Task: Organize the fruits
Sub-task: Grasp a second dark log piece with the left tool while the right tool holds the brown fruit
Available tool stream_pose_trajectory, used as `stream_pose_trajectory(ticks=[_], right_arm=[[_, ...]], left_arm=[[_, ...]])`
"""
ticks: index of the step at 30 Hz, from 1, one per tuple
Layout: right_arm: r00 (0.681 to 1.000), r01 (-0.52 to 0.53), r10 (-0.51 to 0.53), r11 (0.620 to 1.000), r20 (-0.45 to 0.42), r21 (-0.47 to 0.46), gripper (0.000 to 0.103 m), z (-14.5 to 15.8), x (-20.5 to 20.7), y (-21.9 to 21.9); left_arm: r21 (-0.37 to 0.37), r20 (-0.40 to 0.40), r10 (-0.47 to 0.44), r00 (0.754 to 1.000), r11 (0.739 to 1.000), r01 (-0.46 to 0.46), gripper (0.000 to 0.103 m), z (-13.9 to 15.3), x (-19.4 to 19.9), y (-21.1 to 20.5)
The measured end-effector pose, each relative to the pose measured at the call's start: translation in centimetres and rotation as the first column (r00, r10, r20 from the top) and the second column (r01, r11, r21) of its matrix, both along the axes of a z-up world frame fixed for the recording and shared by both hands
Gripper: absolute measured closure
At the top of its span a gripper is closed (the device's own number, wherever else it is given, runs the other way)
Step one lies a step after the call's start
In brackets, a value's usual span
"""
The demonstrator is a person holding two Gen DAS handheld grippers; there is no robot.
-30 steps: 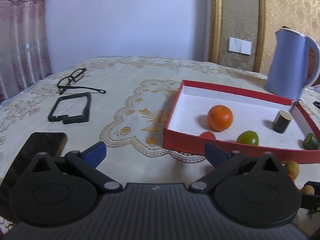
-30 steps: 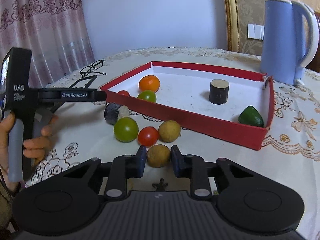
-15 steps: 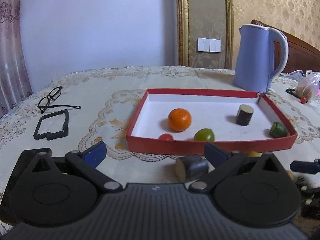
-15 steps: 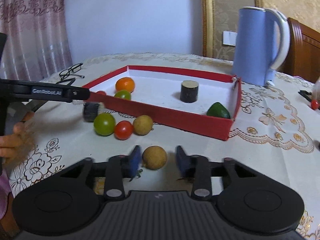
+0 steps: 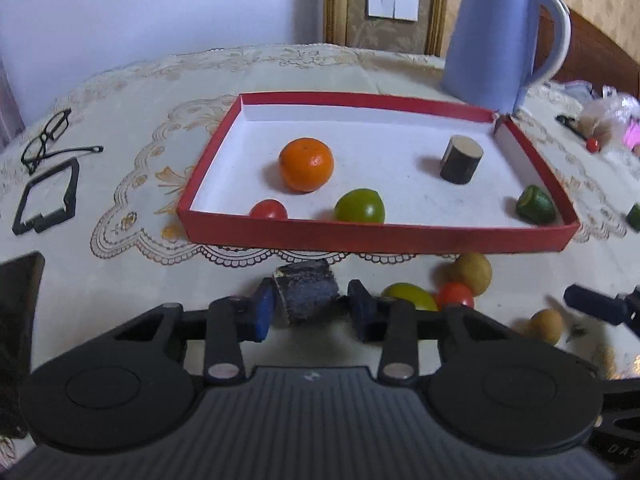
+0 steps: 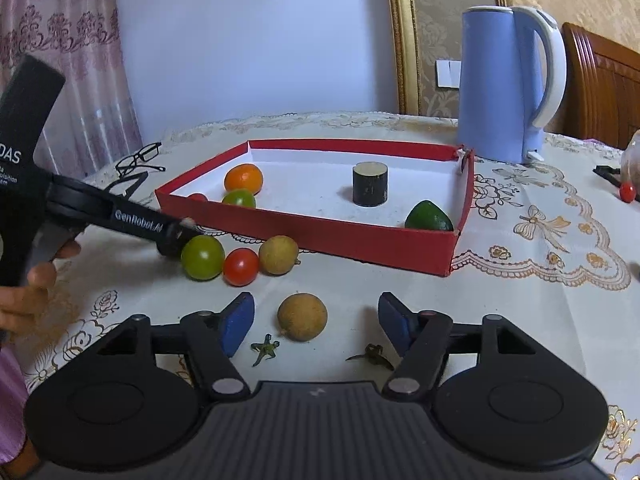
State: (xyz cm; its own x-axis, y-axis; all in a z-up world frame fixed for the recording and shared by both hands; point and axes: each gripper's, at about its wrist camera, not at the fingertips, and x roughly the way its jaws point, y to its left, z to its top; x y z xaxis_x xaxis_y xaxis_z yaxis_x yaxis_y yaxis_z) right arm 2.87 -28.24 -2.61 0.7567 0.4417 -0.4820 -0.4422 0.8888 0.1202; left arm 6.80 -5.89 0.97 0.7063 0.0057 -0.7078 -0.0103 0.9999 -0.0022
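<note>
A red box [image 5: 372,236] holds an orange [image 5: 306,164], a green tomato [image 5: 359,206], a red tomato [image 5: 269,210], a dark cylinder [image 5: 460,159] and a green cut piece [image 5: 535,204]. In front of the box, my left gripper [image 5: 310,304] is closing on a dark cane piece [image 5: 306,296], with its pads against the piece's sides. My right gripper [image 6: 316,320] is opening around a brown longan [image 6: 303,317] that lies free on the cloth between the pads. A green tomato [image 6: 202,258], a red tomato [image 6: 241,266] and another longan [image 6: 279,255] sit beside the box.
A blue kettle [image 6: 508,84] stands behind the box's far right corner. Glasses [image 5: 48,136], a black frame [image 5: 46,196] and a phone [image 5: 20,300] lie at the left. Two green stems [image 6: 264,350] lie near my right pads. A person's hand [image 6: 36,280] holds the left gripper.
My left gripper swung right to the front of the box and closed from wide open onto the dark cane piece. My right gripper opened off the longan, which now lies on the cloth.
</note>
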Motion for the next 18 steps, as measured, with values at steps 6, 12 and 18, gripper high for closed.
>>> stream_pose_trajectory(ticks=[6,12,18], right_arm=[[1.0,-0.005,0.005,0.999,-0.007,-0.051,0.034,-0.1,0.2,0.8],[0.999,-0.04,0.045,0.982,0.024,-0.184,0.043,-0.2,0.1,2.8],[0.999,-0.006,0.014,0.986,0.048,-0.168,0.077,0.0,-0.8,2.8]], left_arm=[[0.011,0.052,0.024,0.998,1.0,-0.025,0.067,0.2,-1.3,1.2],[0.011,0.083,0.062,0.995,0.998,-0.063,0.067,0.4,-2.2,2.8],[0.015,0.121,0.06,0.991,0.998,-0.062,0.067,1.0,-2.9,3.6]])
